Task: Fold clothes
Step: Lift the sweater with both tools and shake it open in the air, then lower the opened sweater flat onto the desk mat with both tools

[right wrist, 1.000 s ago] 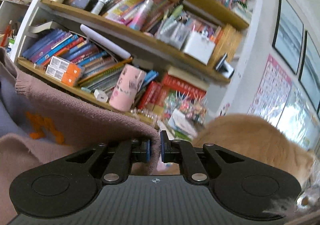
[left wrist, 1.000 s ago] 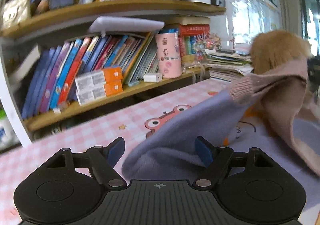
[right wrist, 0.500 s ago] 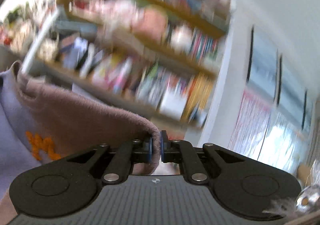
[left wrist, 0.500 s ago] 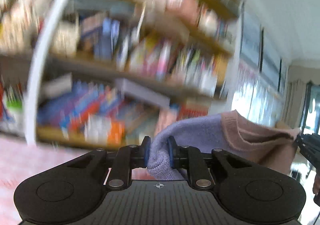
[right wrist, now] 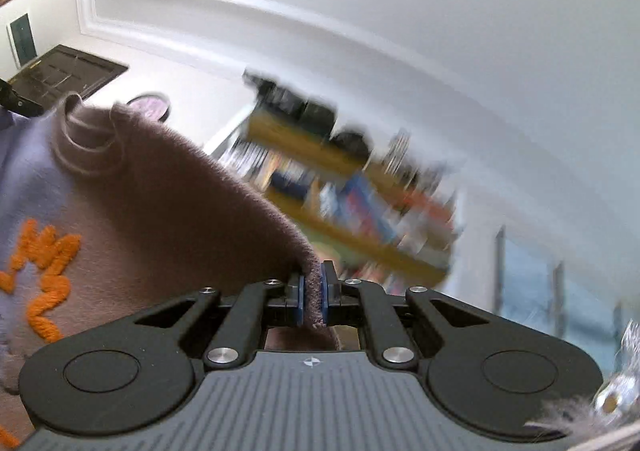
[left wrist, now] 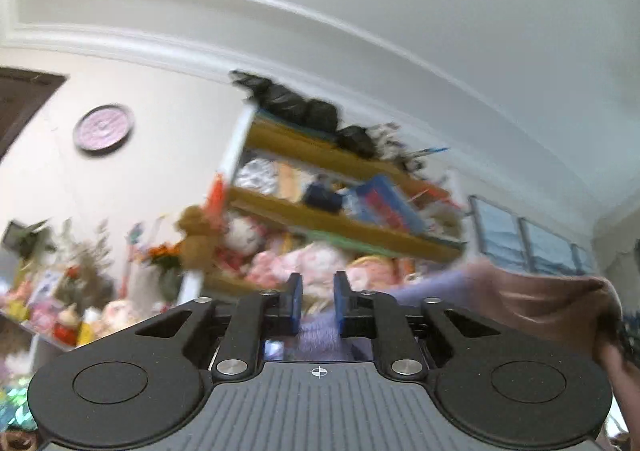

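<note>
A knit sweater, lilac with a brown-pink ribbed band and orange embroidery, hangs lifted between both grippers. In the left wrist view my left gripper (left wrist: 316,305) is shut on the lilac part of the sweater (left wrist: 520,301), which stretches away to the right. In the right wrist view my right gripper (right wrist: 312,301) is shut on the brown-pink edge of the sweater (right wrist: 160,211), which spreads to the left. Both cameras point steeply upward toward the ceiling. The table is hidden.
A tall bookshelf (left wrist: 340,219) with books, plush toys and black bags on top stands ahead, also in the right wrist view (right wrist: 352,211). A round pink wall plate (left wrist: 103,127) hangs to its left. Windows (left wrist: 528,247) are to the right.
One second ago the left gripper was open over the sweater on the table; it has shut on it. Both grippers have risen and tilted up, lifting the sweater off the table.
</note>
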### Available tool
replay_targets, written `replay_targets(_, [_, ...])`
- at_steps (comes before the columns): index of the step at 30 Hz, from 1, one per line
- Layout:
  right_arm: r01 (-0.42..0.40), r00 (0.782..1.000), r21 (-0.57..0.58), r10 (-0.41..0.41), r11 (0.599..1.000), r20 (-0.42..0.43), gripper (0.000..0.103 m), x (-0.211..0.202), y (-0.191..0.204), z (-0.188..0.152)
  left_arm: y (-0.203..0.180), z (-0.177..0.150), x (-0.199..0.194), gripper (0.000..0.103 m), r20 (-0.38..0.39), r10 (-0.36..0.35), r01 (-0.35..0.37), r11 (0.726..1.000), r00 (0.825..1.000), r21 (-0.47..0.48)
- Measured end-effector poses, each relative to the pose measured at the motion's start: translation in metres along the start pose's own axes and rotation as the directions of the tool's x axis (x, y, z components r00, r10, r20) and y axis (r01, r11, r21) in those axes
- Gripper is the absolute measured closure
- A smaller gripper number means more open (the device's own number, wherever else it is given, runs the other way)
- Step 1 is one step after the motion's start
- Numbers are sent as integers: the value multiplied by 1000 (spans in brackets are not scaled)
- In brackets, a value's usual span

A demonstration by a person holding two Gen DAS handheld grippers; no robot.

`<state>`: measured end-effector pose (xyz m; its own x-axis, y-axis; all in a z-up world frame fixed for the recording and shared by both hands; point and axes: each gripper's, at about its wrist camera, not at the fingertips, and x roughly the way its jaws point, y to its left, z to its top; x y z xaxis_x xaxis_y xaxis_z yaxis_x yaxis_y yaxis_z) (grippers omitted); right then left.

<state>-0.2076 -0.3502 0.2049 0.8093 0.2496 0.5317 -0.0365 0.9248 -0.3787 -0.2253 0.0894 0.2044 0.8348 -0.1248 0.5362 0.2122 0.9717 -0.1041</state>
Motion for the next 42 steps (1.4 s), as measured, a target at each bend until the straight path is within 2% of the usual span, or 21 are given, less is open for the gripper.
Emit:
replay_targets(2, [-63, 994, 67, 69, 996, -88, 96, 19, 4, -16, 20, -20, 18, 103, -112, 47, -52, 998, 993, -43])
replay_targets(3, [-99, 977, 97, 115, 990, -180, 96, 36, 13, -38, 31, -39, 31, 103, -198, 64, -77, 995, 978, -61])
replay_targets(4, [-132, 949, 129, 163, 983, -271, 96, 53, 22, -60, 42, -64, 44, 103, -297, 91, -118, 990, 951, -74])
replay_targets(6, [-183, 865, 175, 242, 968, -438, 96, 85, 48, -109, 64, -119, 65, 103, -490, 112, -187, 976, 864, -107])
replay_targets(7, [-199, 828, 152, 249, 968, -503, 96, 94, 62, -136, 71, -138, 67, 103, -541, 127, -222, 968, 831, -113])
replay_targets(8, [-217, 787, 128, 251, 968, -564, 96, 104, 77, -164, 75, -153, 65, 103, -568, 135, -240, 964, 812, -114])
replay_targets(12, [-252, 673, 131, 271, 959, -688, 96, 125, 101, -227, 79, -174, 57, 97, -622, 123, -210, 975, 773, -69])
replay_targets(14, [-269, 639, 110, 263, 957, -723, 96, 133, 113, -242, 79, -173, 55, 87, -651, 123, -187, 982, 749, -30])
replay_targets(16, [-271, 606, 100, 251, 957, -755, 95, 143, 120, -254, 78, -177, 52, 60, -687, 90, -153, 988, 721, -31])
replay_targets(18, [-256, 571, 105, 238, 961, -786, 95, 151, 122, -267, 75, -183, 46, 50, -714, 62, -120, 992, 698, -31])
replay_targets(20, [-235, 535, 113, 225, 965, -814, 95, 157, 125, -284, 70, -189, 45, 47, -733, 45, -84, 996, 679, -17])
replay_targets(21, [-231, 524, 117, 225, 966, -821, 95, 159, 126, -290, 68, -191, 47, 43, -740, 41, -72, 997, 671, -10])
replay_targets(23, [-226, 510, 127, 228, 966, -829, 95, 164, 128, -299, 64, -197, 51, 40, -757, 48, -67, 998, 652, 6])
replay_targets(27, [-204, 510, 127, 216, 971, -833, 94, 166, 124, -303, 65, -214, 57, 41, -813, 92, -111, 993, 575, 33])
replay_targets(33, [-164, 484, 142, 205, 976, -851, 87, 169, 115, -310, 60, -238, 48, 40, -881, 82, -126, 992, 465, 26])
replay_targets(34, [-164, 484, 140, 203, 976, -851, 87, 169, 116, -310, 59, -240, 45, 40, -889, 83, -125, 992, 449, 29])
replay_targets(36, [-169, 484, 130, 197, 977, -852, 88, 168, 117, -309, 57, -242, 42, 40, -898, 74, -126, 992, 434, 21])
replay_targets(38, [-169, 483, 134, 200, 977, -852, 88, 167, 116, -309, 57, -242, 41, 45, -904, 44, -121, 993, 426, -8])
replay_targets(40, [-165, 480, 148, 211, 975, -851, 88, 167, 114, -308, 56, -246, 43, 74, -915, -12, -83, 995, 404, -50])
replay_targets(41, [-158, 472, 168, 224, 973, -853, 89, 168, 112, -309, 56, -248, 46, 77, -920, -34, -59, 996, 391, -61])
replay_targets(42, [-151, 464, 188, 237, 971, -853, 90, 170, 110, -309, 57, -251, 50, 87, -924, -38, -35, 998, 381, -55])
